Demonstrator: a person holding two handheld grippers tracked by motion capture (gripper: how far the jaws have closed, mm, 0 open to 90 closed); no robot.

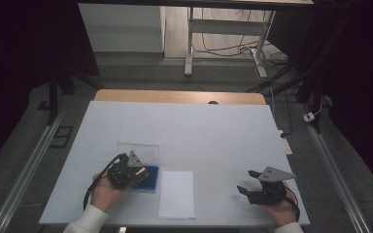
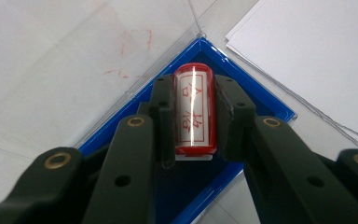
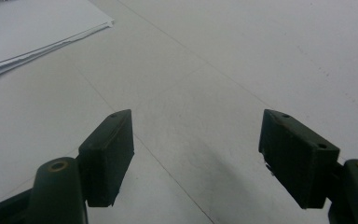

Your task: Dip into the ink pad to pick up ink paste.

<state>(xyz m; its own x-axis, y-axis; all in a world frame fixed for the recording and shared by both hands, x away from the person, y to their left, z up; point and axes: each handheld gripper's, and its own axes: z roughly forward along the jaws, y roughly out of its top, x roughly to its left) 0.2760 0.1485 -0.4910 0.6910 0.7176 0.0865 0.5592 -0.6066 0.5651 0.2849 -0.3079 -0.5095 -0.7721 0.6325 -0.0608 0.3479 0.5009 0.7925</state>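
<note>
Stamp (image 2: pixel 194 111), red with a white label, sits clamped between the left gripper (image 2: pixel 193 121) jaws over a blue tray (image 2: pixel 256 88), its clear lid lying open beside it, the left gripper view shows. From the high view, the left gripper (image 1: pixel 126 172) hangs over the tray (image 1: pixel 151 180) near the table's (image 1: pixel 184 126) front edge, just beside a stack of paper (image 1: pixel 177 194); the right gripper (image 1: pixel 264 187) rests well apart, bare white surface around it. Beyond lie grey floor, desk legs and cables. In the right gripper view, the jaws stand wide, nothing between them, paper (image 3: pixel 32 28) at far left.
</note>
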